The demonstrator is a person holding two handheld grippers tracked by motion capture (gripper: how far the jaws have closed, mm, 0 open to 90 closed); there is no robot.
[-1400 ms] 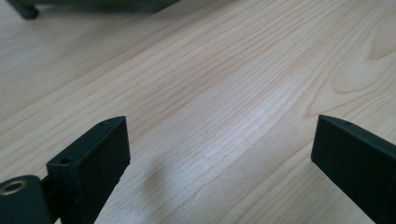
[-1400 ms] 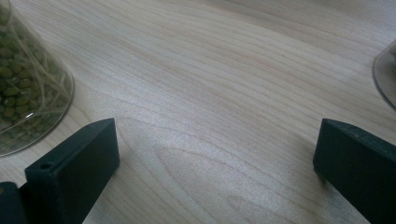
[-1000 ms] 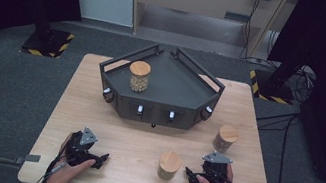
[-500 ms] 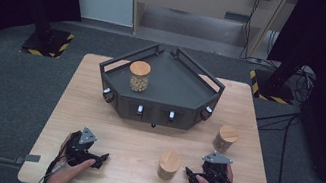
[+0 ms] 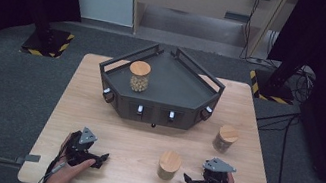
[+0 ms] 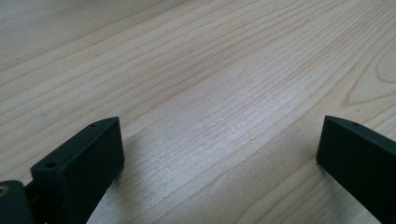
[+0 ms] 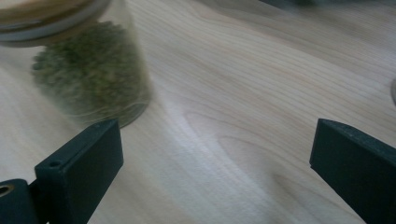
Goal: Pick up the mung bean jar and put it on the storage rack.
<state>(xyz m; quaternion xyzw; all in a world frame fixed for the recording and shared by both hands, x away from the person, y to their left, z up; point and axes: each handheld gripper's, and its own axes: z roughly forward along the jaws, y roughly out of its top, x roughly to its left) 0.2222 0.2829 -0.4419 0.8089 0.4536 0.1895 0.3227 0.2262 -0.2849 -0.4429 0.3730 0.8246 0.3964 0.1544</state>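
Note:
Three glass jars with wooden lids are in the high view. One jar (image 5: 139, 76) stands in the dark angular tray (image 5: 178, 92), one (image 5: 169, 165) stands near the table's front, and one (image 5: 226, 138) to the right of the tray. My right gripper (image 5: 188, 182) lies on the table just right of the front jar and points at it. Its jaws have closed slightly but still stand open around bare wood (image 7: 212, 135). That jar (image 7: 93, 79), holding greenish grains, sits ahead and left of them. My left gripper (image 5: 99, 157) rests open at the front left over bare wood (image 6: 219, 135).
The wooden table (image 5: 96, 110) has bare room between the tray and the grippers. The tray has raised rails and knobs on its front face. Stands with striped bases sit on the grey floor beyond the table's far corners.

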